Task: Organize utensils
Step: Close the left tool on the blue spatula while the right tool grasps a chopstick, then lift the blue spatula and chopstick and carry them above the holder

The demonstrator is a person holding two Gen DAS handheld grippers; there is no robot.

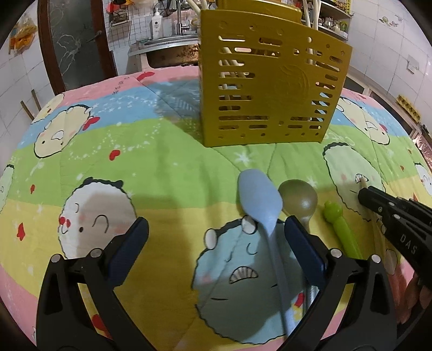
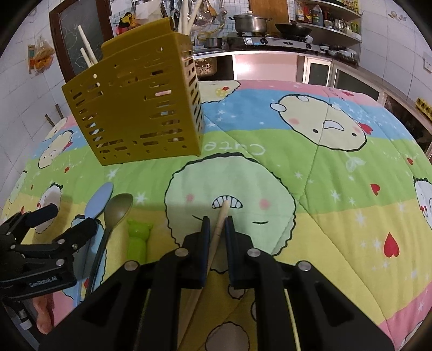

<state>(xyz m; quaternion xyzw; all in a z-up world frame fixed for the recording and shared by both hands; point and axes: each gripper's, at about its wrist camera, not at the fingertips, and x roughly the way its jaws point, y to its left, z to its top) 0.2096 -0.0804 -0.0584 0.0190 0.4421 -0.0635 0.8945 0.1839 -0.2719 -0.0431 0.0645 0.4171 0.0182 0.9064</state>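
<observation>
A mustard slotted utensil holder stands on the cartoon quilt with pale chopsticks in it; it also shows in the right wrist view. A light blue spoon, an olive spoon and a green animal-topped utensil lie side by side. My left gripper is open, low over the quilt, with the blue spoon's handle just inside its right finger. My right gripper is shut on a pale chopstick lying on the quilt, right of the green utensil.
Another thin pale stick lies under the right gripper's body. Behind the quilt-covered table are a sink, a stove with a pot and shelves. The table edge curves off at left and right.
</observation>
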